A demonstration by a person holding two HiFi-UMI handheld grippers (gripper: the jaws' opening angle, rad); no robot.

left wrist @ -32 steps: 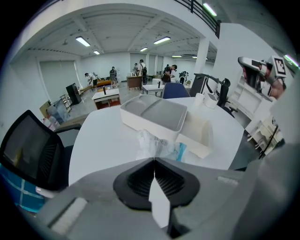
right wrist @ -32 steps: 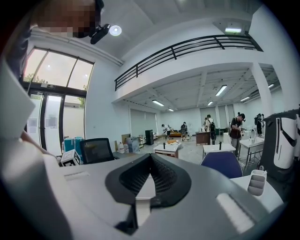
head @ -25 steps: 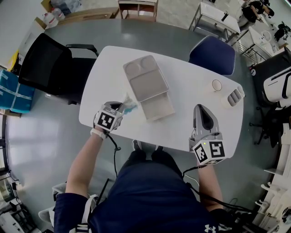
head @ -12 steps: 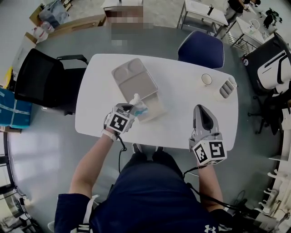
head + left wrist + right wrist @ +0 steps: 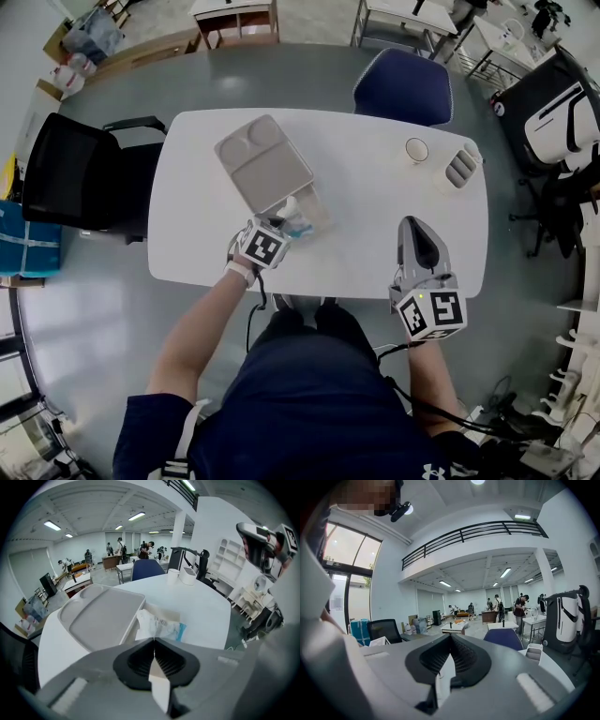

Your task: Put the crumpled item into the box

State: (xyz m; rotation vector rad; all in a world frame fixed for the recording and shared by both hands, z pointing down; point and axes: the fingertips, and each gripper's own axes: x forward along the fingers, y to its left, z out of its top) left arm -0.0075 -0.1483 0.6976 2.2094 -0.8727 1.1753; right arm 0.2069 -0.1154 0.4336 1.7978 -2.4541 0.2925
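Note:
A crumpled white and blue wrapper (image 5: pixel 296 218) (image 5: pixel 159 625) hangs from the tips of my left gripper (image 5: pixel 282 226) (image 5: pixel 153 640), which is shut on it. The wrapper is over the low beige box (image 5: pixel 316 202) (image 5: pixel 165 612) near the table's front middle. The box's grey compartmented lid (image 5: pixel 262 166) (image 5: pixel 100 614) lies open to the far left of it. My right gripper (image 5: pixel 418 246) (image 5: pixel 451 637) is shut with nothing in it. It is held off to the right by the table's front edge and looks level across the room.
On the white table (image 5: pixel 375 225), a paper cup (image 5: pixel 416 149) and a grey ribbed holder (image 5: pixel 459 167) stand at the far right. A blue chair (image 5: pixel 403 86) is behind the table and a black chair (image 5: pixel 80 169) at its left end.
My left gripper has carried the wrapper forward and right, from beside the box's near left corner to over the box. The right gripper has stayed put.

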